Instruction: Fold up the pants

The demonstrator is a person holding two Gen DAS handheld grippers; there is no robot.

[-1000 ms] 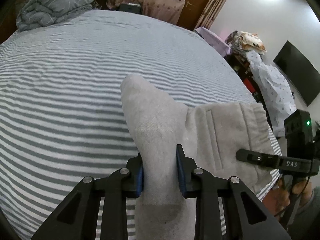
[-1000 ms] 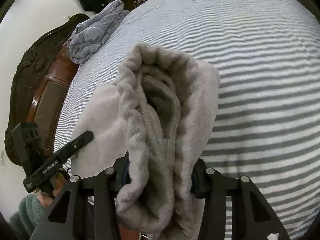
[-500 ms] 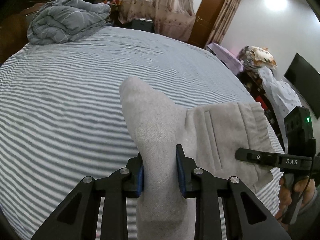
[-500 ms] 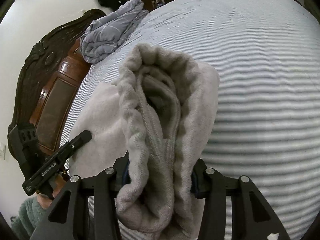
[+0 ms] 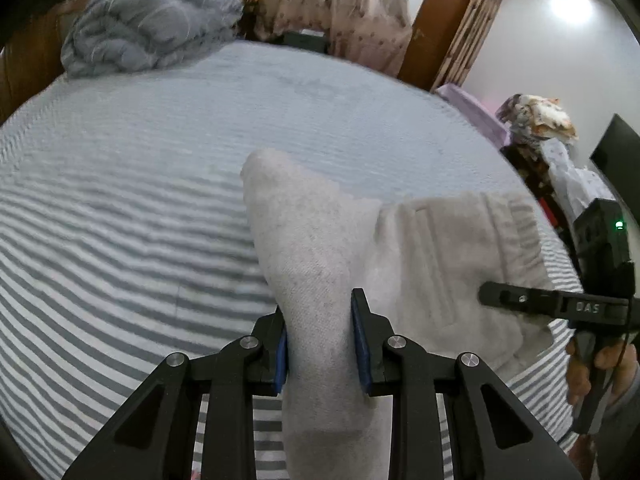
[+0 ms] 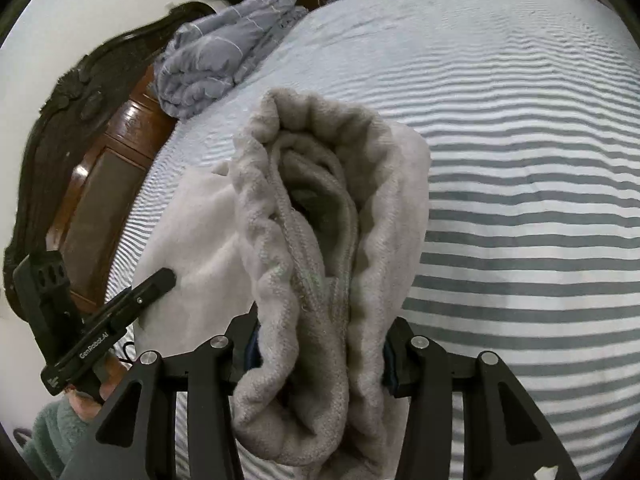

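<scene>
One bed (image 5: pixel 120 208) fills both views, covered in a sheet of grey and white stripes, and it is by far the biggest thing here. Behind it, the room: a dark carved wooden headboard (image 6: pixel 60 128) on the left of the right wrist view, a brown door (image 5: pixel 436 24) and patterned curtains (image 5: pixel 340 12) at the back of the left wrist view, white walls, and a cluttered side with a dark screen (image 5: pixel 616 156) on the wall. One rumpled blue-grey duvet (image 5: pixel 148 28) sits bundled at the far end of the bed near the headboard.

Now the one pair of pants (image 5: pixel 440 264), light grey fleece, lying over the near part of the bed and lifted at both ends. Two grippers are at work. The left gripper (image 5: pixel 320 340) is clamped on a bunched length of pant leg that runs up between its blue pads. The right gripper (image 6: pixel 320 352) is clenched on the gathered elastic waistband, a thick wad of folds that bulges up out of the jaws. Each view catches the other tool out to the side with a hand (image 5: pixel 596 364) on its handle; a teal fleece sleeve (image 6: pixel 52 432) shows at the left one.
</scene>
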